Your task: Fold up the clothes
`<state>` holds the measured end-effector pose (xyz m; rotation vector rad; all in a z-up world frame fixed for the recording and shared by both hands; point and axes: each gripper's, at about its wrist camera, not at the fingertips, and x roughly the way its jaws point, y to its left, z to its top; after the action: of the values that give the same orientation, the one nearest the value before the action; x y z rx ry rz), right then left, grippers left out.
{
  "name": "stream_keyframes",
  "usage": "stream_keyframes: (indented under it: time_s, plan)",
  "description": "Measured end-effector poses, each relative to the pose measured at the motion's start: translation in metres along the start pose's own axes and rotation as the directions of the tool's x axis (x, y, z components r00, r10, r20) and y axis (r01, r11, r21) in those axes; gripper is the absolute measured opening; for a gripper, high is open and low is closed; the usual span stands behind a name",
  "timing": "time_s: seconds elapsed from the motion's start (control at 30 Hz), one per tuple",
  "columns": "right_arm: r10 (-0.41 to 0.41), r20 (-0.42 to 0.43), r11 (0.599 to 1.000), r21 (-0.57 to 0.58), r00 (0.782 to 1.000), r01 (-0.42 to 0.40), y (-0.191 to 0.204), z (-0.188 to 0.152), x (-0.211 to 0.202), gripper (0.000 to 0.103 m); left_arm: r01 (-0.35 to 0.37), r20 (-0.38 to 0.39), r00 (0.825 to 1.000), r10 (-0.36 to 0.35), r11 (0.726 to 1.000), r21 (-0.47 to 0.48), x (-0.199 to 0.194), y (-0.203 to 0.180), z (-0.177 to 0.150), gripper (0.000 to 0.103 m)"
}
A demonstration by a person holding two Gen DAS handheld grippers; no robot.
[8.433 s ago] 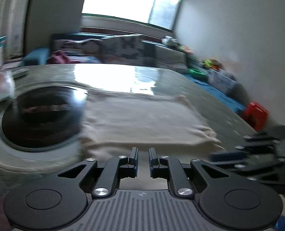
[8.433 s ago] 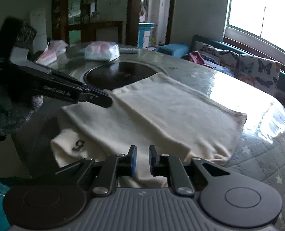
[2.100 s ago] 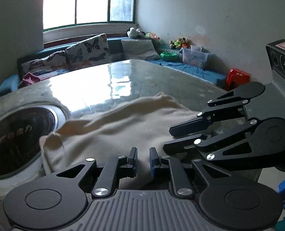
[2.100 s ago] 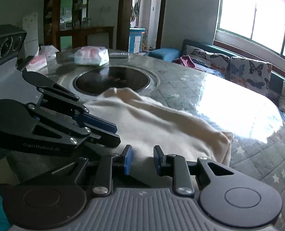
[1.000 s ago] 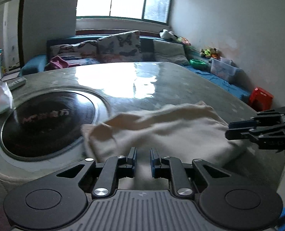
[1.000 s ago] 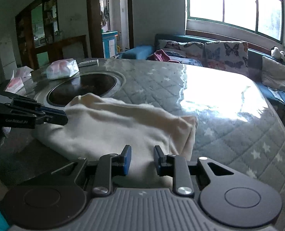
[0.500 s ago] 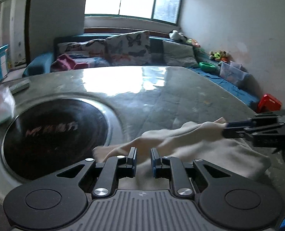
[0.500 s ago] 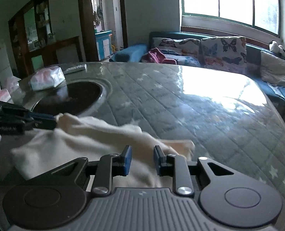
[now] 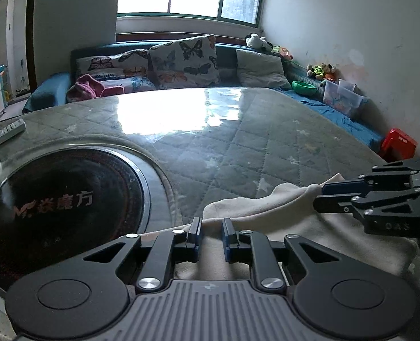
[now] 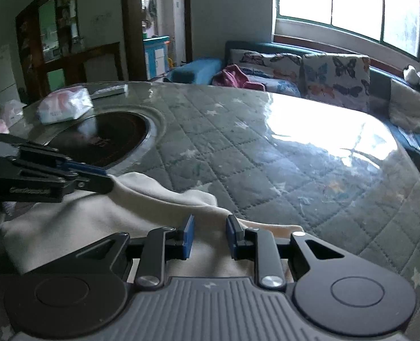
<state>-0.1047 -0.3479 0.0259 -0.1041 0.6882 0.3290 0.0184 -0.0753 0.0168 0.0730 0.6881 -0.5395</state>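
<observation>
Cream garment (image 9: 280,218) lies beside black glass hotplate (image 9: 59,207) on quilted table (image 9: 266,147).

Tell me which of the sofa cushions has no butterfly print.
The plain grey cushion at the right end of the sofa row, below the stuffed panda. The butterfly cushions to its left all carry a printed pattern; this one is unpatterned.
</observation>
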Motion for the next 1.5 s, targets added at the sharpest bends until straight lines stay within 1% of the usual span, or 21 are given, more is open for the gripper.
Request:
stream_keyframes:
  time_s: [0.13, 0.3, 0.4, 0.43, 0.5, 0.53, 0.67, 0.77, 0.87, 1.0, 1.07, 1.2, 1.27, 1.4, 1.5]
  plan:
    - [0.043, 0.014, 0.998, -0.038, 0.999, -0.042, 0.016, 0.0, -0.015, 0.023, -0.008, -0.001, 1.0, 0.008, 1.0, -0.013, -0.003, 0.001, 0.0, 0.018]
    - [0.115, 0.02, 0.987, -0.111, 0.993, -0.112, 0.046, 0.001, -0.031, 0.024, -0.022, 0.007, 1.0, 0.022, 1.0, -0.014, -0.012, -0.002, 0.0, 0.018]
    - [0.159, 0.023, 0.976, -0.155, 0.987, -0.153, 0.066, 0.0, -0.037, 0.024, -0.03, 0.019, 0.999, 0.031, 0.999, -0.019, -0.02, -0.002, -0.001, 0.023]
    - [0.17, 0.022, 0.972, -0.169, 0.985, -0.164, 0.072, 0.0, -0.037, 0.024, -0.035, 0.021, 0.999, 0.036, 0.999, -0.02, -0.022, -0.001, -0.002, 0.027]
    - [0.188, 0.018, 0.964, -0.193, 0.982, -0.181, 0.083, 0.0, -0.036, 0.024, -0.045, 0.026, 0.999, 0.046, 0.999, -0.022, -0.026, -0.001, -0.003, 0.028]
    - [0.193, 0.014, 0.962, -0.202, 0.981, -0.186, 0.087, -0.001, -0.034, 0.024, -0.05, 0.027, 0.998, 0.051, 0.998, -0.026, -0.028, 0.0, -0.004, 0.029]
    - [0.212, -0.015, 0.952, -0.221, 0.977, -0.21, 0.102, -0.007, -0.026, 0.024, -0.075, 0.026, 0.997, 0.076, 0.996, -0.042, -0.035, 0.005, -0.008, 0.036]
    - [0.202, -0.045, 0.945, -0.254, 0.978, -0.207, 0.114, -0.016, -0.017, 0.025, -0.094, 0.021, 0.995, 0.096, 0.994, -0.052, -0.039, 0.008, -0.011, 0.04]
    - [0.187, -0.043, 0.943, -0.272, 0.982, -0.191, 0.119, -0.018, -0.018, 0.025, -0.118, 0.011, 0.993, 0.118, 0.991, -0.06, -0.041, 0.012, -0.014, 0.043]
    - [0.189, -0.026, 0.939, -0.287, 0.982, -0.189, 0.125, -0.015, -0.025, 0.026, -0.154, -0.003, 0.988, 0.155, 0.986, -0.068, -0.041, 0.015, -0.017, 0.047]
    - [0.196, -0.022, 0.933, -0.302, 0.98, -0.194, 0.131, -0.014, -0.028, 0.03, -0.173, -0.009, 0.985, 0.172, 0.983, -0.069, -0.042, 0.016, -0.018, 0.048]
    - [0.215, -0.026, 0.919, -0.334, 0.976, -0.211, 0.145, -0.016, -0.032, 0.031, -0.201, -0.02, 0.98, 0.2, 0.977, -0.075, -0.043, 0.018, -0.021, 0.051]
    - [0.223, -0.031, 0.91, -0.353, 0.974, -0.219, 0.151, -0.017, -0.033, 0.036, -0.213, -0.025, 0.977, 0.211, 0.974, -0.077, -0.045, 0.02, -0.024, 0.053]
    - [0.236, -0.038, 0.893, -0.385, 0.971, -0.232, 0.16, -0.017, -0.033, 0.037, -0.232, -0.034, 0.973, 0.23, 0.969, -0.086, -0.048, 0.024, -0.027, 0.055]
    - [0.241, -0.045, 0.883, -0.405, 0.969, -0.239, 0.167, -0.017, -0.033, 0.04, -0.242, -0.037, 0.97, 0.24, 0.966, -0.094, -0.05, 0.026, -0.028, 0.056]
